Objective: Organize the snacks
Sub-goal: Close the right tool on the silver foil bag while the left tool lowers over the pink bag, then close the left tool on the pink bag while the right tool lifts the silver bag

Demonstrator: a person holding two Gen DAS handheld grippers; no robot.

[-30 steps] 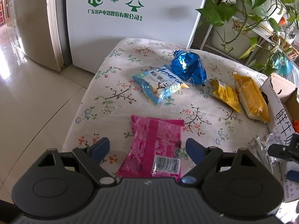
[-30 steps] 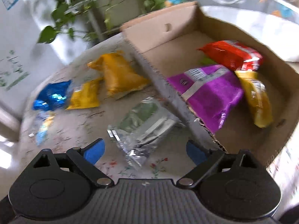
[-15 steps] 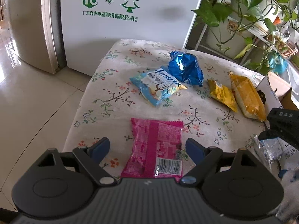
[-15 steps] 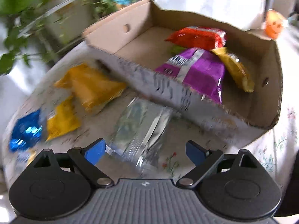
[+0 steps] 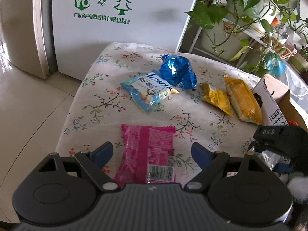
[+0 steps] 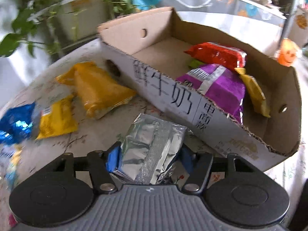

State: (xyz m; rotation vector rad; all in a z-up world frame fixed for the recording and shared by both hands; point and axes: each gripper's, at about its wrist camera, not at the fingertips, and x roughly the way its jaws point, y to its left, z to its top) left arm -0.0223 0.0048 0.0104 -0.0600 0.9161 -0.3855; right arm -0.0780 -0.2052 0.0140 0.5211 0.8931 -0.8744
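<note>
Right claw (image 6: 149,158) just closed, pinching silver packet (image 6: 152,150) beside box (image 6: 192,104)

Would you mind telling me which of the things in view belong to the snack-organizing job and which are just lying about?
Part of the job:
- silver packet, clamped in the right gripper, whose jaws have just closed
- pink packet, between the open left gripper fingers
- cardboard box
- blue foil bag
- yellow packets

Just lying about:
- potted plants
- white appliance
- orange pumpkin toy
</note>
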